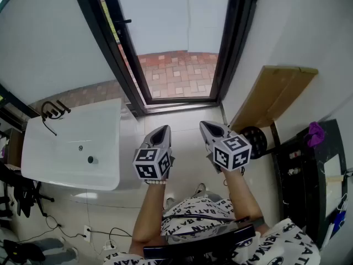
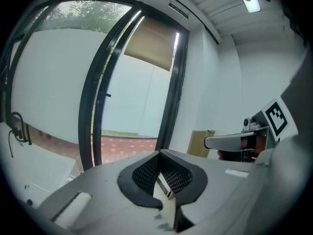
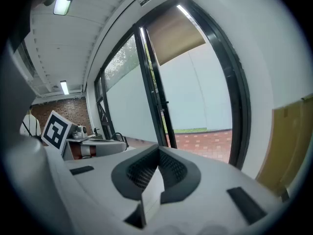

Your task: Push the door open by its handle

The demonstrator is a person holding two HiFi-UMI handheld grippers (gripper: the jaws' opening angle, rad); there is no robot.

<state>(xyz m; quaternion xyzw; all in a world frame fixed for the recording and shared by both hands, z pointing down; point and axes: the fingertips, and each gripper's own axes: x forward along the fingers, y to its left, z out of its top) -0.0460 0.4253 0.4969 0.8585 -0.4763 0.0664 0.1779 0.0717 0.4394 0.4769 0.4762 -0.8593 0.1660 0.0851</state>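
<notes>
The black-framed glass door [image 1: 113, 43] stands swung outward at the left of the doorway, and its small black handle [image 1: 126, 21] juts from the leaf's edge. Beyond the threshold lies brick paving [image 1: 179, 73]. My left gripper [image 1: 161, 130] and right gripper [image 1: 208, 125] hover side by side over the white floor, well short of the doorway, both shut with nothing between the jaws. In the left gripper view the handle [image 2: 108, 95] is far ahead of the left gripper [image 2: 160, 153]. The right gripper view shows the handle [image 3: 165, 102] beyond the right gripper [image 3: 158, 150].
A white basin counter [image 1: 71, 148] with a black tap [image 1: 52, 110] stands at the left. Cardboard [image 1: 273, 93] leans on the right wall beside a black round object [image 1: 255, 139]. A dark shelf unit [image 1: 314, 170] is at far right. Cables [image 1: 55, 225] lie on the floor.
</notes>
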